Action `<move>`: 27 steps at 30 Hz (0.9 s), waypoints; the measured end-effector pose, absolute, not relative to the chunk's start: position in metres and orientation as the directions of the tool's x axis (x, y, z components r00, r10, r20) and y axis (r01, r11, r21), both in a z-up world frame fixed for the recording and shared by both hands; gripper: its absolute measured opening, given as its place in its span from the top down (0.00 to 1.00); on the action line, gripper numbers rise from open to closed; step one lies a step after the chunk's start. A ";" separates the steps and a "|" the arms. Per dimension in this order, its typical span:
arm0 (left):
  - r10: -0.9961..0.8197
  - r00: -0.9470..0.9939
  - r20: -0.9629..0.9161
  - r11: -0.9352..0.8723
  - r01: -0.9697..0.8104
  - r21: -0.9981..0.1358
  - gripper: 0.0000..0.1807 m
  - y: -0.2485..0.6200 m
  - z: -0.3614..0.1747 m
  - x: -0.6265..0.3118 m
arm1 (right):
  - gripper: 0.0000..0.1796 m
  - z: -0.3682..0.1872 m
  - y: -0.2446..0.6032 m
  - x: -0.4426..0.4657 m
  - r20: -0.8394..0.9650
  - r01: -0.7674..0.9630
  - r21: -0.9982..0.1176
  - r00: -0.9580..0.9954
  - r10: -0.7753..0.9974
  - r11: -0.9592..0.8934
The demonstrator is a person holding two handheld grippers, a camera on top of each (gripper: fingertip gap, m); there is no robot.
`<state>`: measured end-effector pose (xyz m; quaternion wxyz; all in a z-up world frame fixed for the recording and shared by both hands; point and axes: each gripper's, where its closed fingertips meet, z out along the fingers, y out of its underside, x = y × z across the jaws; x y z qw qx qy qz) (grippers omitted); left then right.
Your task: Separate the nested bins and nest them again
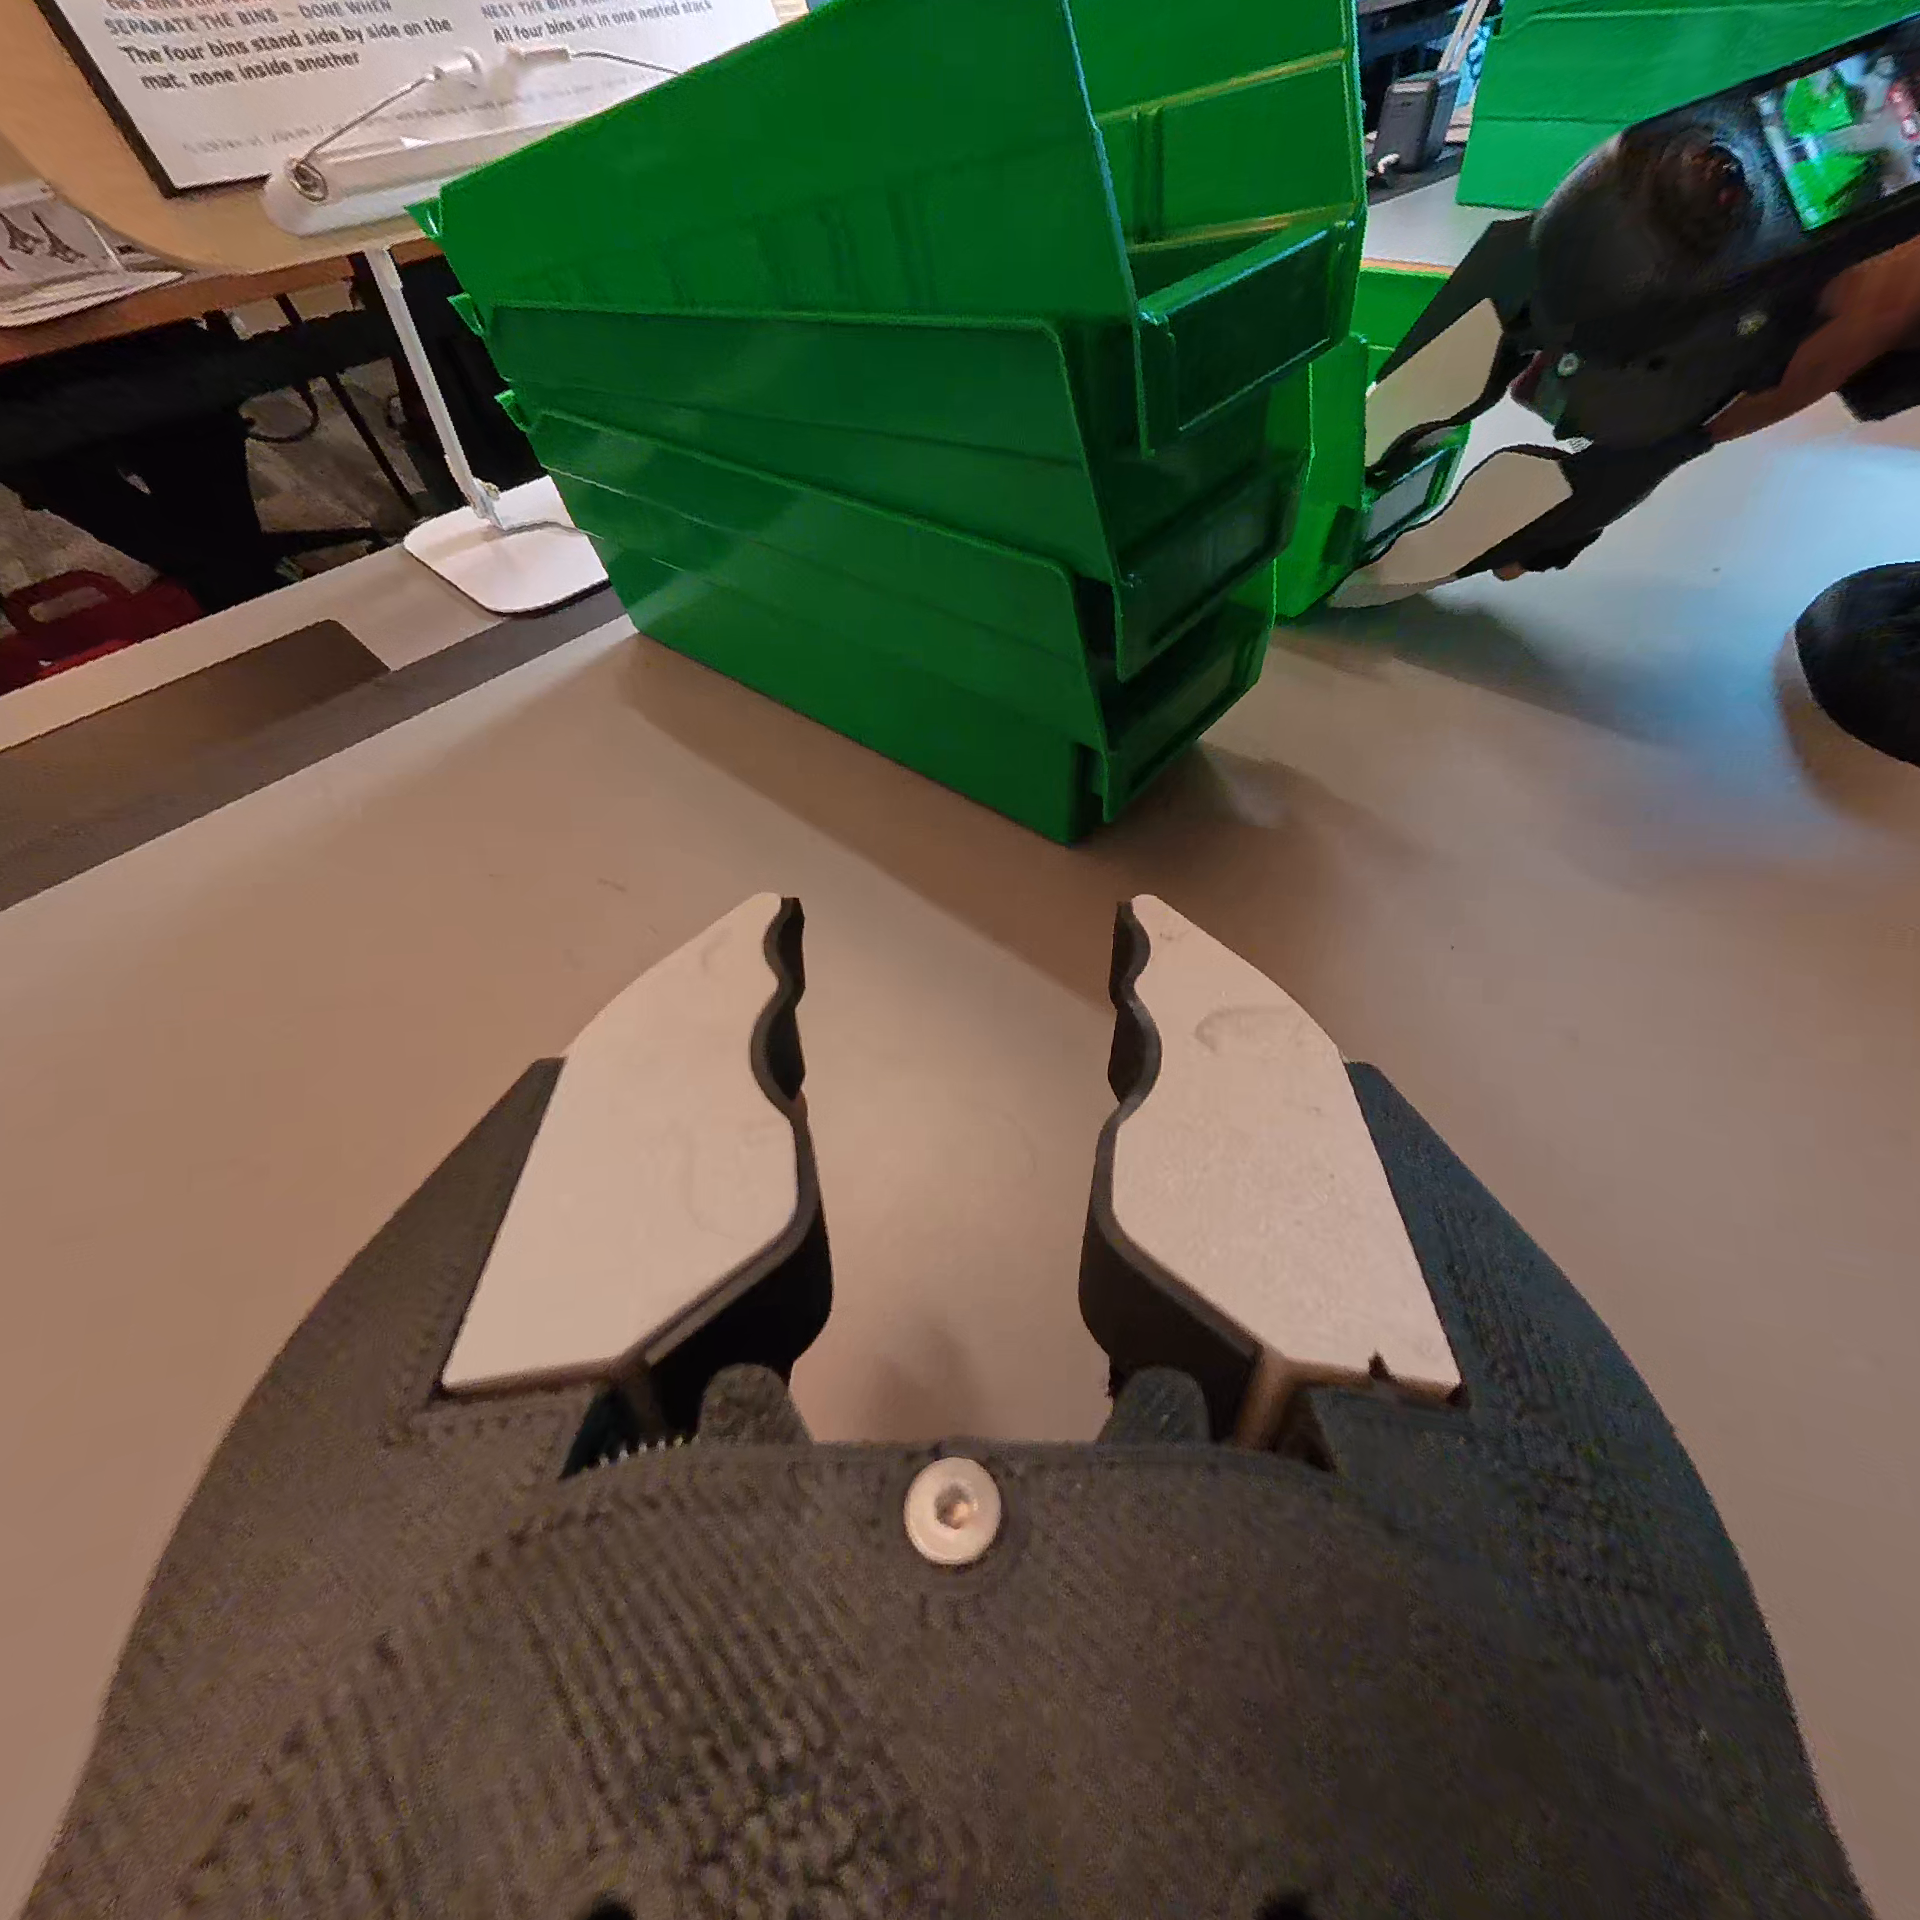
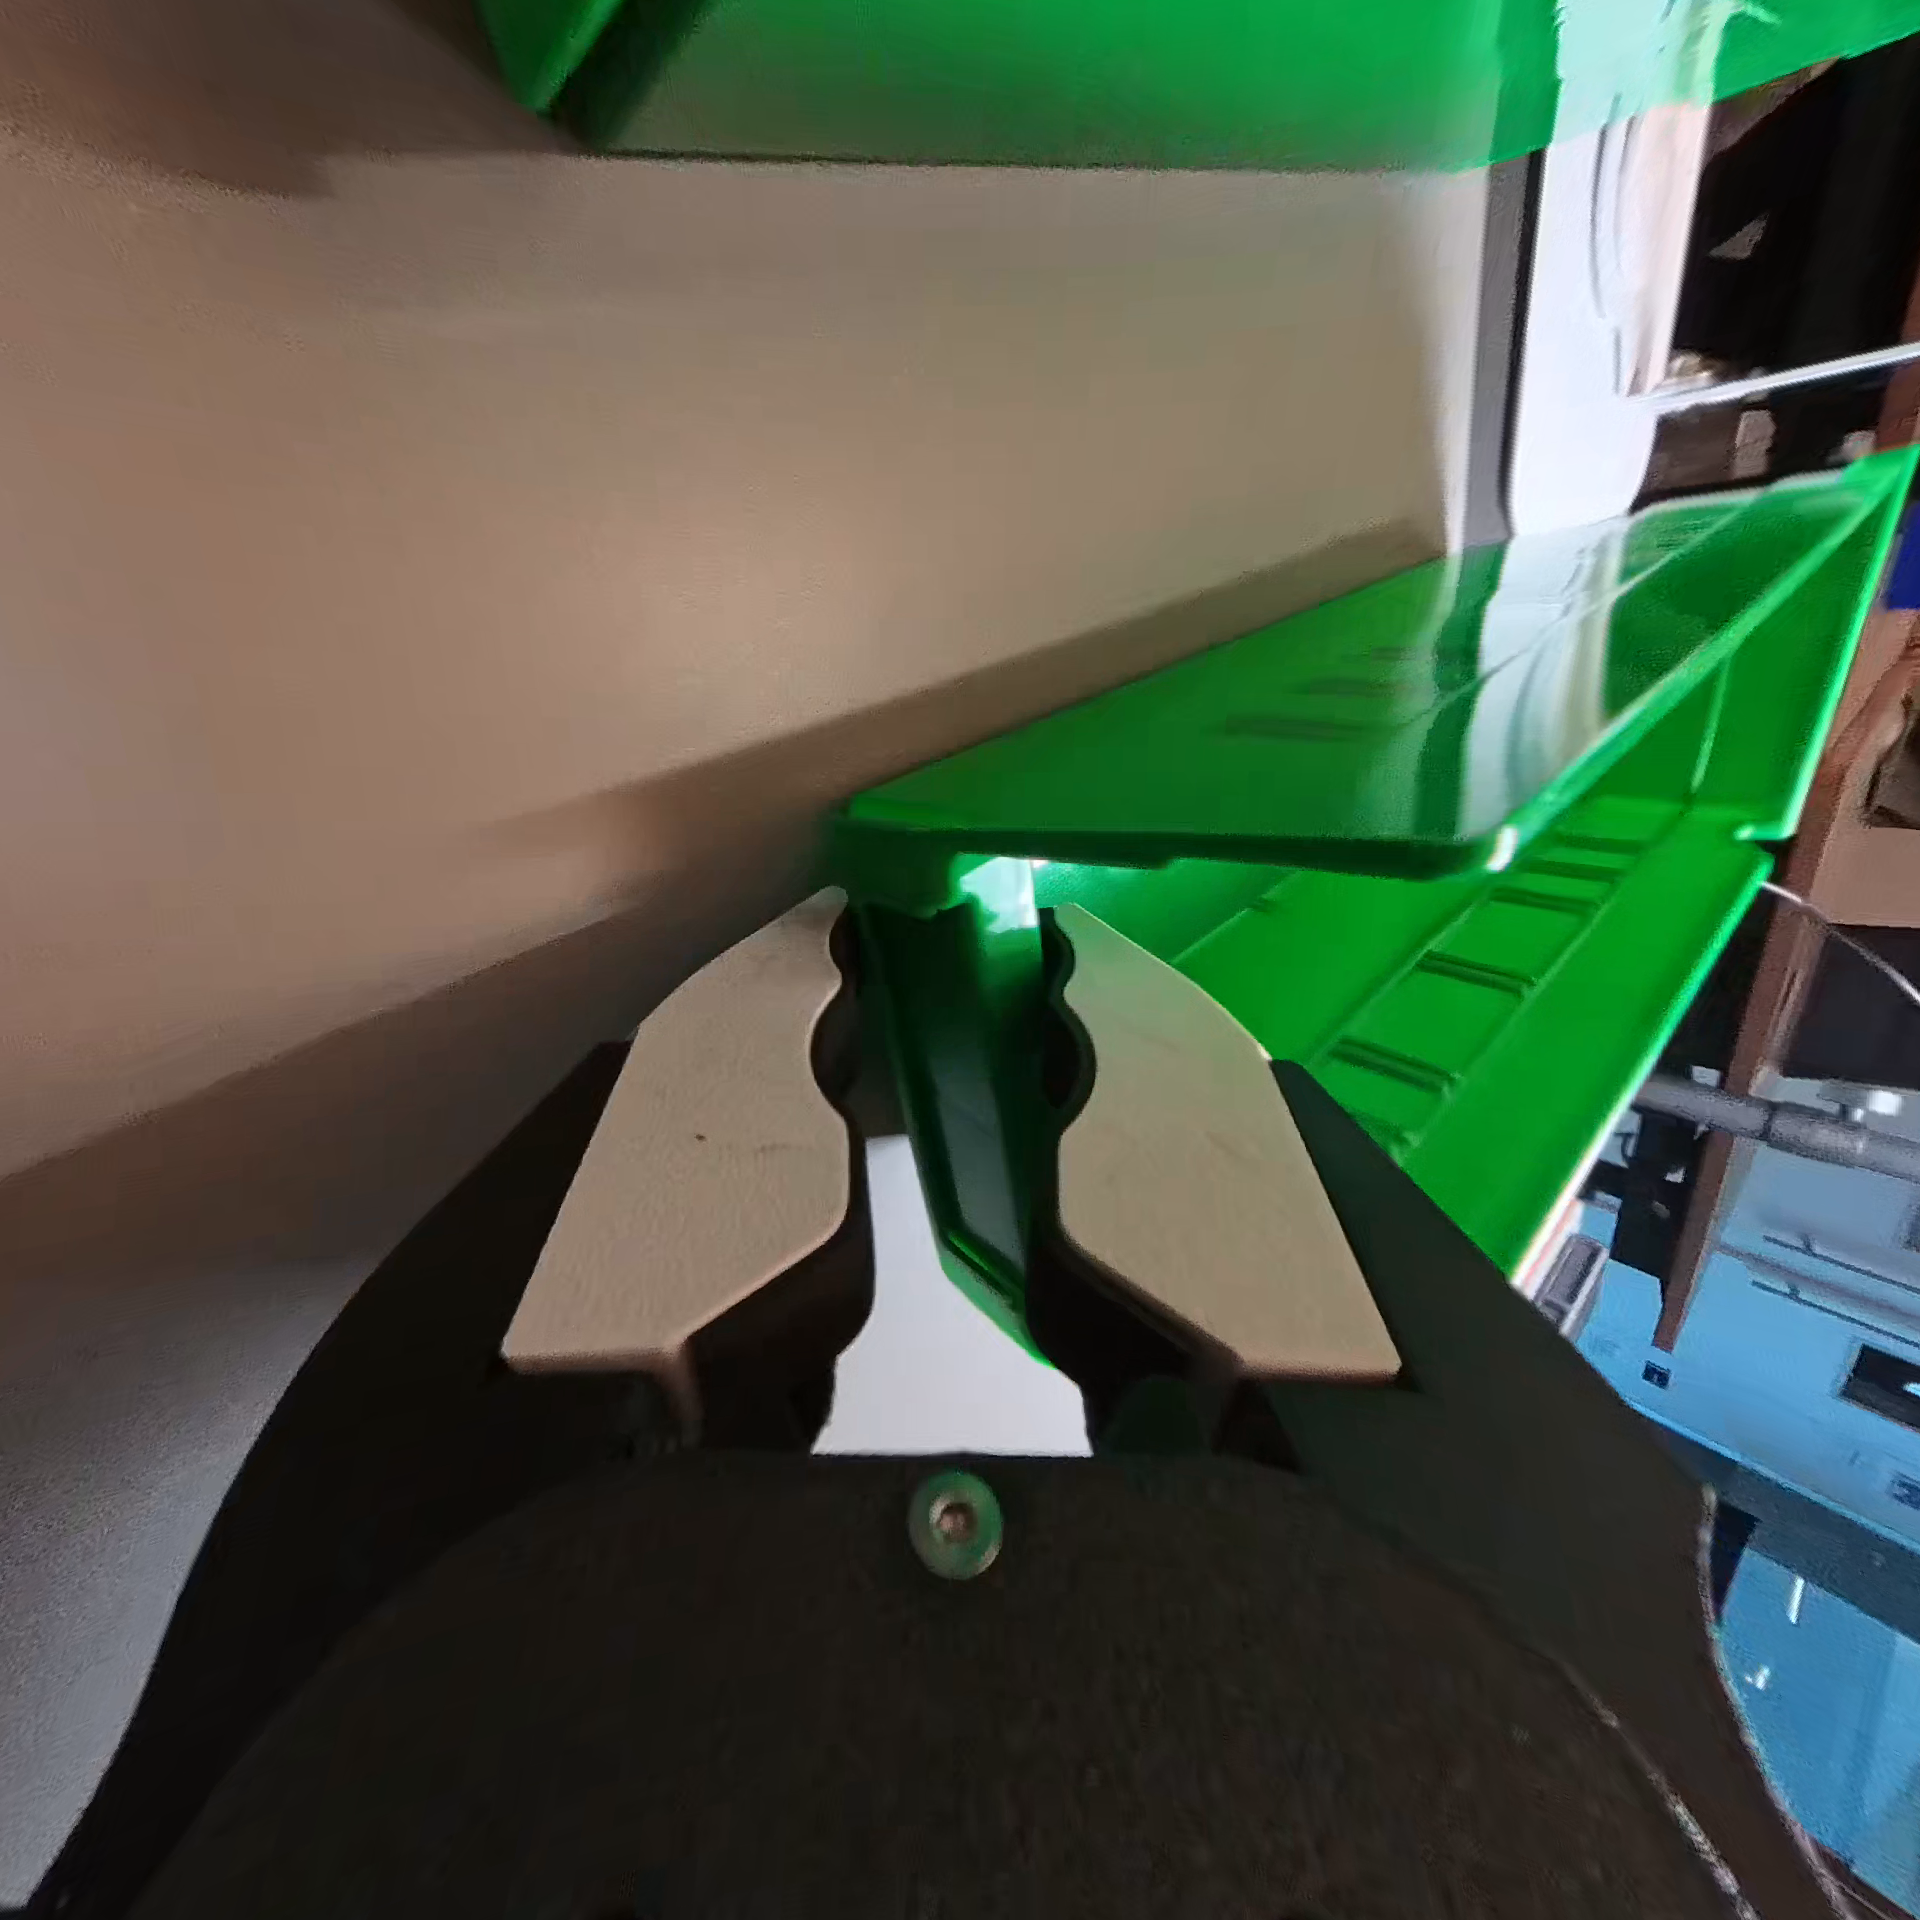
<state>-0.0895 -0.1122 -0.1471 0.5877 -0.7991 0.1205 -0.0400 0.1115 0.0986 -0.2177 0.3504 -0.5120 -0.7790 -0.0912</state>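
A stack of nested green bins (image 1: pixel 883 540) stands on the tan mat (image 1: pixel 416 1039) ahead of my left gripper (image 1: pixel 956 920). The top bin (image 1: pixel 831 187) sits tilted in the stack. My left gripper is open and empty, low over the mat and short of the stack. My right gripper (image 2: pixel 945 925) is shut on the front lip of a separate green bin (image 2: pixel 1351 748). In the left wrist view this bin (image 1: pixel 1340 478) is behind the stack on the right, with the right gripper (image 1: pixel 1423 488) at its front. Another green bin (image 2: pixel 1039 73) lies further off.
A white stand (image 1: pixel 499 551) holding a printed board (image 1: pixel 312 94) is at the mat's far left edge. A green bin (image 1: pixel 1662 94) shows at the top right. A dark object (image 1: pixel 1860 665) lies at the right edge. A hand (image 1: pixel 1870 322) holds the right gripper. Left tips to right tips: about 30 cm.
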 end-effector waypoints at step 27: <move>-0.237 0.952 -0.194 -0.262 -0.255 -0.931 0.71 -0.115 -0.157 -0.083 | 0.84 0.001 0.014 -0.022 0.772 0.695 -0.147 -0.365 0.521 0.704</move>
